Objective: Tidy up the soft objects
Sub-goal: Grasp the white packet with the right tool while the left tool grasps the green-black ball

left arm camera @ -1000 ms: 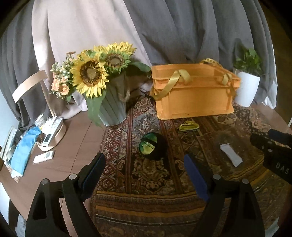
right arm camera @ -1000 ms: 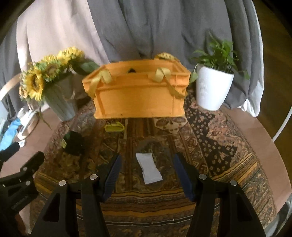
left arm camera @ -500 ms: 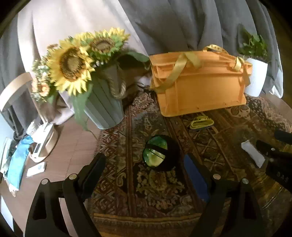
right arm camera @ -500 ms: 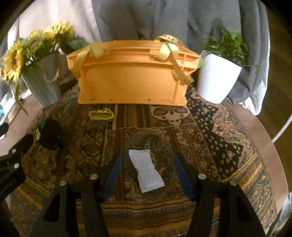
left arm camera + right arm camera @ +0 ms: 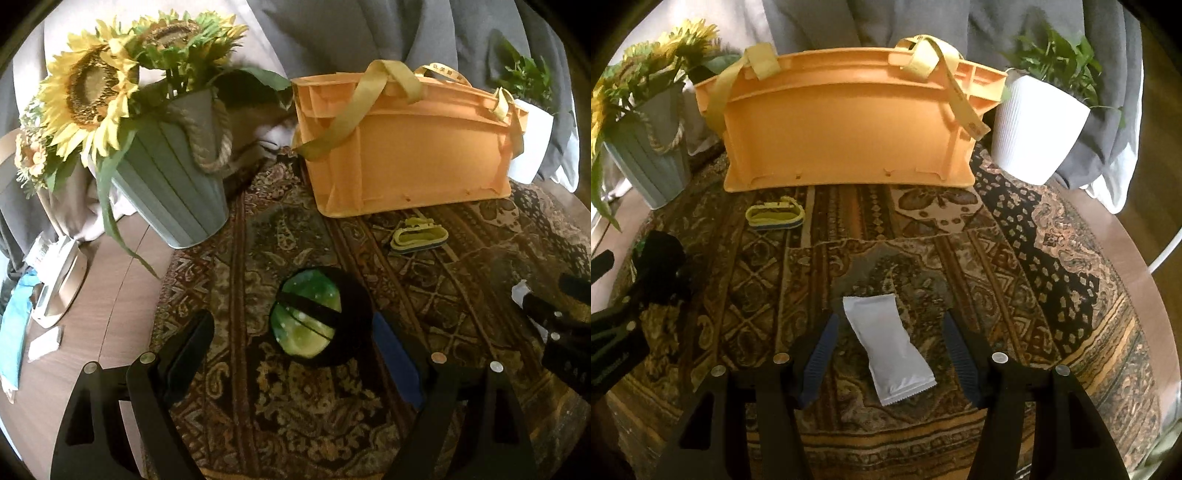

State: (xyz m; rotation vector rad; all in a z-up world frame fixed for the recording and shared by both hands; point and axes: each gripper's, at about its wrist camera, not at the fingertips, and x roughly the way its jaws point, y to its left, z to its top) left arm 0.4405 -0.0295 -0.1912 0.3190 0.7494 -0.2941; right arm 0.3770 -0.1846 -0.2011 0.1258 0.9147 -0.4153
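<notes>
A round green and black soft object (image 5: 314, 314) lies on the patterned rug (image 5: 317, 410), between the open fingers of my left gripper (image 5: 291, 343), untouched. In the right wrist view a white soft pouch (image 5: 886, 347) lies on the rug between the open fingers of my right gripper (image 5: 886, 343), with a gap on each side. A yellow folded strap (image 5: 419, 236) (image 5: 775, 218) rests in front of the orange crate (image 5: 406, 147) (image 5: 846, 122), which has yellow-green ribbon handles. The green and black object (image 5: 663, 258) shows dark at the left of the right wrist view.
A grey-green bucket of sunflowers (image 5: 166, 177) stands left of the crate. A white pot with a green plant (image 5: 1034, 125) stands to its right. Small devices and a blue cloth (image 5: 14, 332) lie on the wooden table at far left. Grey drapes hang behind.
Both grippers have sunk and come closer to the rug: the green and black object now sits between the left fingers, the white pouch deeper between the right fingers. Neither set of jaws has changed its width.
</notes>
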